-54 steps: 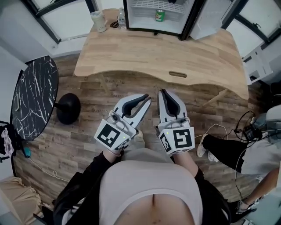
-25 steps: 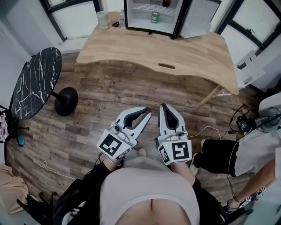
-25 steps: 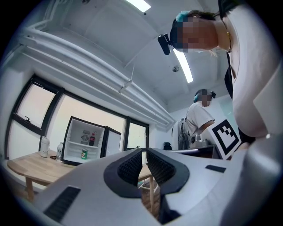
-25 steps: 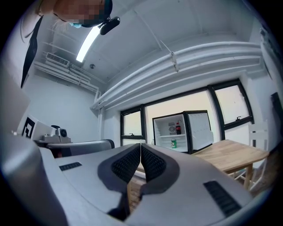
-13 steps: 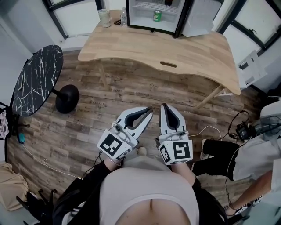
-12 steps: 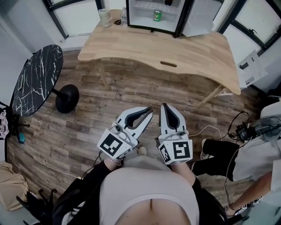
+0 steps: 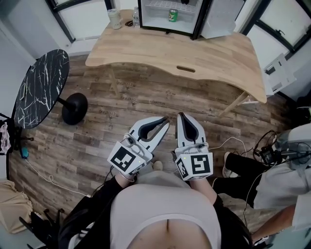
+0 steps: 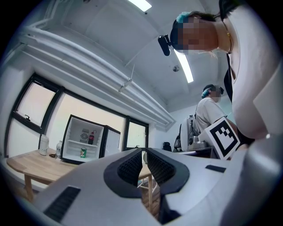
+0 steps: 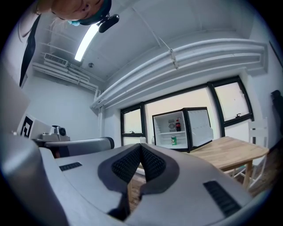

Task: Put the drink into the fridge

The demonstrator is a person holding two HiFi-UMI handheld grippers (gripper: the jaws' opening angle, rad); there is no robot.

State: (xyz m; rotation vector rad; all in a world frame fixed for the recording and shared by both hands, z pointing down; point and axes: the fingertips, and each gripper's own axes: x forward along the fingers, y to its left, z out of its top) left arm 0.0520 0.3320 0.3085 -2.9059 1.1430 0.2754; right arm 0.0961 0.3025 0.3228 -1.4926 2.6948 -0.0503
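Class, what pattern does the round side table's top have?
Black with thin white veins, like marble. The round table shows it best in the head view.

Seen from above, a person (image 7: 165,214) holds the left tool (image 7: 164,120) and right tool (image 7: 181,116) side by side over wood floor (image 7: 121,104), well short of a wooden worktop (image 7: 204,51) bearing an open fridge (image 7: 155,18) with a green can (image 7: 172,15) inside.

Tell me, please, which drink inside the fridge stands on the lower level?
The green can, low in the fridge; the dark red-labelled bottle stands on the shelf above it.
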